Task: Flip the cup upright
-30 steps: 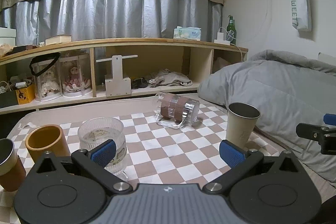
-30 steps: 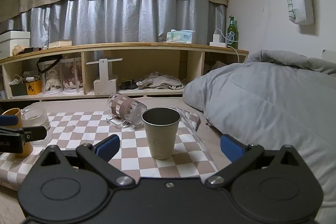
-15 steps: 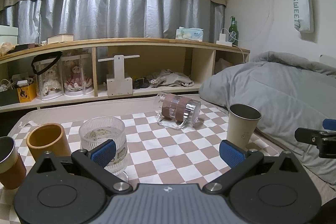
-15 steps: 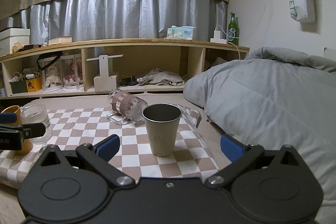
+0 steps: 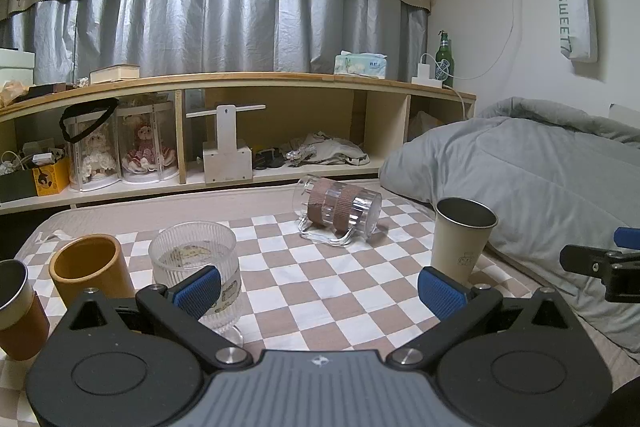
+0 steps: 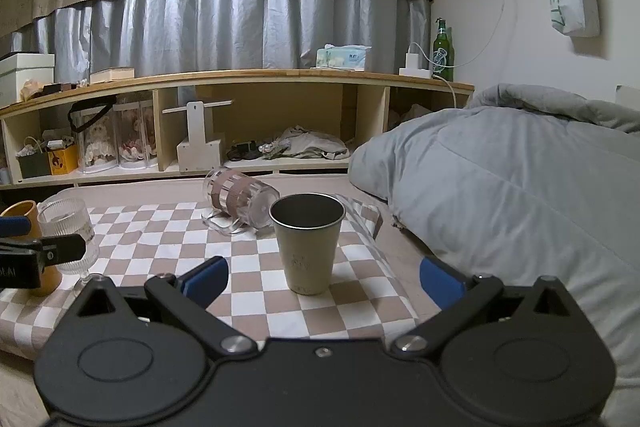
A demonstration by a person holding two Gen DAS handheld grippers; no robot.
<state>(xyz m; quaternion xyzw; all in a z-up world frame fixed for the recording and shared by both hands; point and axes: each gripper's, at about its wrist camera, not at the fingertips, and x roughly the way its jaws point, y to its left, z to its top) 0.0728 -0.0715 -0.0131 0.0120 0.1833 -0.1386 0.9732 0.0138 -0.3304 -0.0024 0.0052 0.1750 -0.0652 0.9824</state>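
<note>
Left wrist: toppled mug [image 5: 338, 213] (handled)

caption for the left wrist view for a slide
Open left gripper faces a tipped clear mug lying on the checkered cloth.

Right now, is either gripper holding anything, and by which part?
Nothing is held. The left gripper and right gripper are both open and empty; the tipped glass mug lies untouched.
</note>
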